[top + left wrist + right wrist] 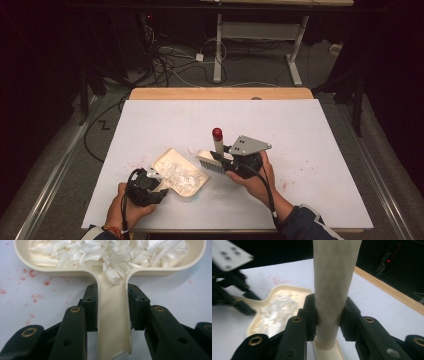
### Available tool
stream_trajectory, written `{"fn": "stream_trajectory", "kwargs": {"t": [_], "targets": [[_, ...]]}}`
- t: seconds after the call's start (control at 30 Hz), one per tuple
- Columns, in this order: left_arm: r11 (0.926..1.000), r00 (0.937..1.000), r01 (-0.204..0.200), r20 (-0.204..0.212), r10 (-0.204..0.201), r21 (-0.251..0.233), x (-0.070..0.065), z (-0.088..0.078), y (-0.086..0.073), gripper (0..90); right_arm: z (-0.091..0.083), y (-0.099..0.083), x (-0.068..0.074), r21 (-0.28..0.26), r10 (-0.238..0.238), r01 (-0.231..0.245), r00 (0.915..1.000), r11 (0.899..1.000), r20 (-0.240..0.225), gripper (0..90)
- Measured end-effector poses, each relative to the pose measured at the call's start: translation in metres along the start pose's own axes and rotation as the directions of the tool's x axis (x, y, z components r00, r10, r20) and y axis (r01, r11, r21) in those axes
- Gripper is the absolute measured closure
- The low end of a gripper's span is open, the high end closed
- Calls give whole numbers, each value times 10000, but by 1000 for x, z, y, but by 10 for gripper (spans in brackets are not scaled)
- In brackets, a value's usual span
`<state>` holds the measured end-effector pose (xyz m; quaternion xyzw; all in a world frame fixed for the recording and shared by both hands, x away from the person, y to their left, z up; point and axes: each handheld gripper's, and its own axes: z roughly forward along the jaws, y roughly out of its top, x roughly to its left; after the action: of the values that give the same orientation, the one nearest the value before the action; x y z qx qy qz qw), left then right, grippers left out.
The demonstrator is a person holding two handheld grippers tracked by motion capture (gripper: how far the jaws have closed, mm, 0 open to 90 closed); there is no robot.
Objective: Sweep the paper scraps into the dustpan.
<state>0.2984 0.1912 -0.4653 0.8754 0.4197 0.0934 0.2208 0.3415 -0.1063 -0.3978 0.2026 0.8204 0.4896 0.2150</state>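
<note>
1. Here, low and left of centre in the high view, my left gripper (156,181) is clamped on the handle of a cream dustpan (186,186); in the left gripper view both jaws press against the sides of that handle (113,315).
2. The dustpan lies flat on the white table (300,125), its tray heaped with white paper shreds (110,252).
3. Just right of the dustpan, near the middle of the high view, my right gripper (227,159) is closed on a cream brush handle (334,285), which stands roughly upright with a red cap (217,133) at its top.
4. The brush head (210,162) sits level beside the dustpan's right edge; I cannot tell whether they touch.
5. Faint red specks (32,282) mark the table left of the dustpan.
</note>
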Motion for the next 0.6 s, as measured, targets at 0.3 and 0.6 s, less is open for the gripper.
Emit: {"fn": "stream_trajectory", "kwargs": {"t": [0.3,0.6], "targets": [[10000,9999,14,-120,-14,-33,-1,0,0,632,1,16,33,-150,-571,558,9931,9983,-1022,711],[10000,10000,16,-76,-16,-23,4,-1,-1,633,2,27,8,-669,-184,148,9984,9977,-537,710]]}}
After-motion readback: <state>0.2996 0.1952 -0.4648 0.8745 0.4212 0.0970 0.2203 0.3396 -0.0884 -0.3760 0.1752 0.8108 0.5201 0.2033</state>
